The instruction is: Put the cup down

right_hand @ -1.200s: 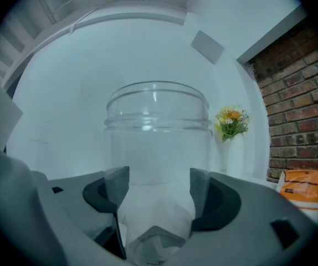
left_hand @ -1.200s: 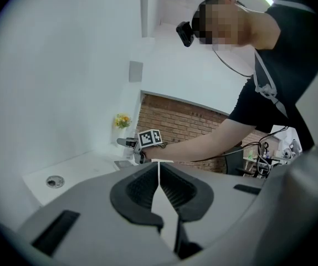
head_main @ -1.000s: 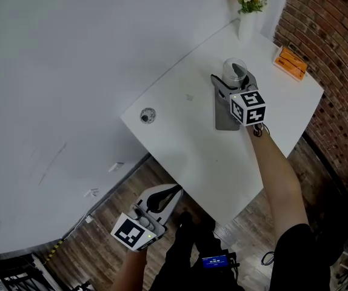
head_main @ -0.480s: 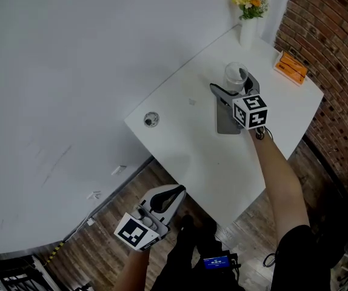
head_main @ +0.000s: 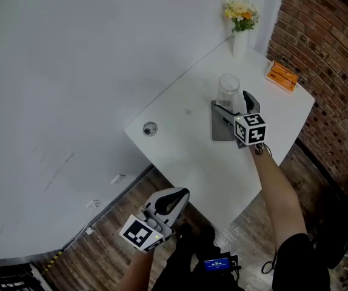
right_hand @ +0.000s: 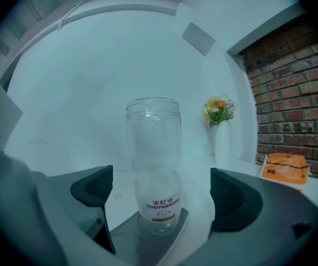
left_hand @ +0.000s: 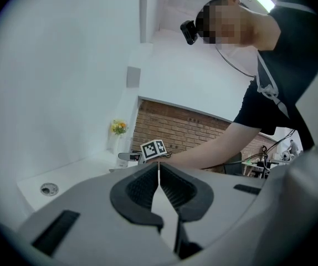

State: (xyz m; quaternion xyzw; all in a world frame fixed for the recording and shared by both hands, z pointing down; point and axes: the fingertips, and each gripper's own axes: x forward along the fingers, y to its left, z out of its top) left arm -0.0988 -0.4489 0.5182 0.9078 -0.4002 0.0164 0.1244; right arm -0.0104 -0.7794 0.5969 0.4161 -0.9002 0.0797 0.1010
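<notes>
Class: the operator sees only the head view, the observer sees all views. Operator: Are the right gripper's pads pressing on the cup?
Observer: No. The jaws of the right gripper are opening; the cup stands upright between them, with a gap on each side.
Operator: Any print on it?
Observer: Yes, TOOTHBRUSH, low on its wall.
Operator: Is the left gripper holding anything?
Observer: No. The jaws of the left gripper are together, with nothing between them.
</notes>
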